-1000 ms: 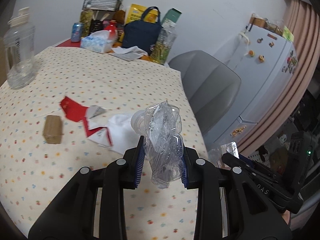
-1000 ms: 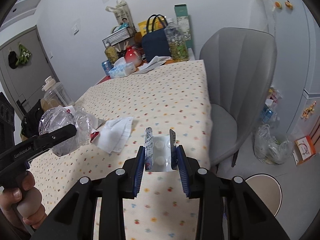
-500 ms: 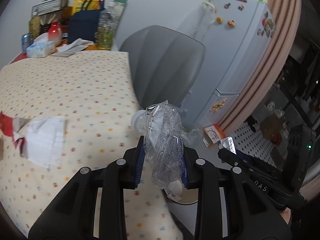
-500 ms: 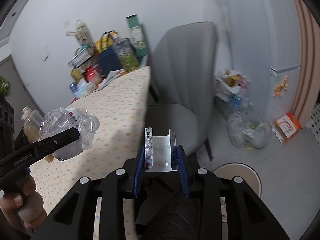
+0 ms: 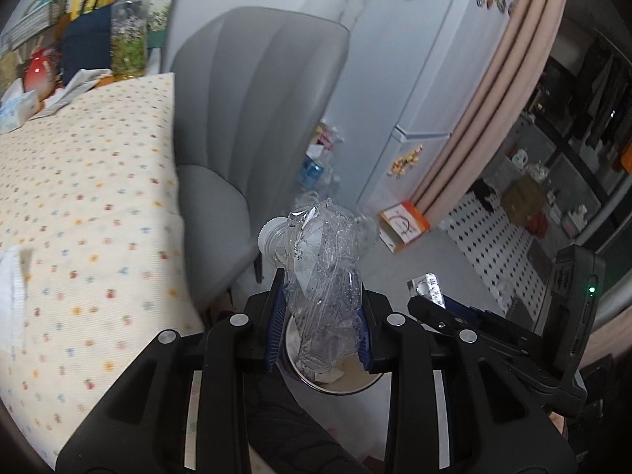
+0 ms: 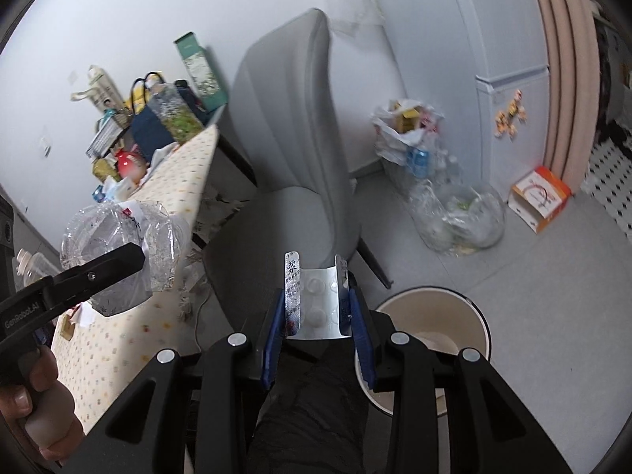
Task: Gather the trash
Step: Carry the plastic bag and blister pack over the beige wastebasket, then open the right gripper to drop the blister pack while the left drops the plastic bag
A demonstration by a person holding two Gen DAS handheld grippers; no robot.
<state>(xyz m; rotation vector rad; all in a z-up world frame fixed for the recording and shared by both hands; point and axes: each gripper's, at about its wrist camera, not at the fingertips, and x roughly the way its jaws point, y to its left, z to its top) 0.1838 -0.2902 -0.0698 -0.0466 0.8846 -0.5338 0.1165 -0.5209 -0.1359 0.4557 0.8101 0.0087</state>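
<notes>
My left gripper (image 5: 319, 316) is shut on a crushed clear plastic bottle (image 5: 322, 264) with a white cap, held off the table's right edge above a round cream trash bin (image 5: 347, 381) on the floor. That bottle (image 6: 118, 245) and the left gripper's black finger (image 6: 98, 272) also show at the left of the right wrist view. My right gripper (image 6: 316, 316) is shut on a bent silver blister pack (image 6: 316, 296), just left of the trash bin (image 6: 434, 316). The blister pack's end (image 5: 428, 286) shows at the right of the left wrist view.
A grey chair (image 6: 292, 150) stands between the dotted-cloth table (image 5: 79, 181) and the bin. Clear bags of bottles and rubbish (image 6: 458, 213) lie by the white fridge (image 5: 442, 79). An orange-and-white box (image 6: 541, 197) sits on the floor. A dark trouser leg (image 6: 308, 414) lies under the grippers.
Both grippers have swung right, away from the tabletop and down toward the floor, each with its load still held. The trash bin has come into view beneath them.
</notes>
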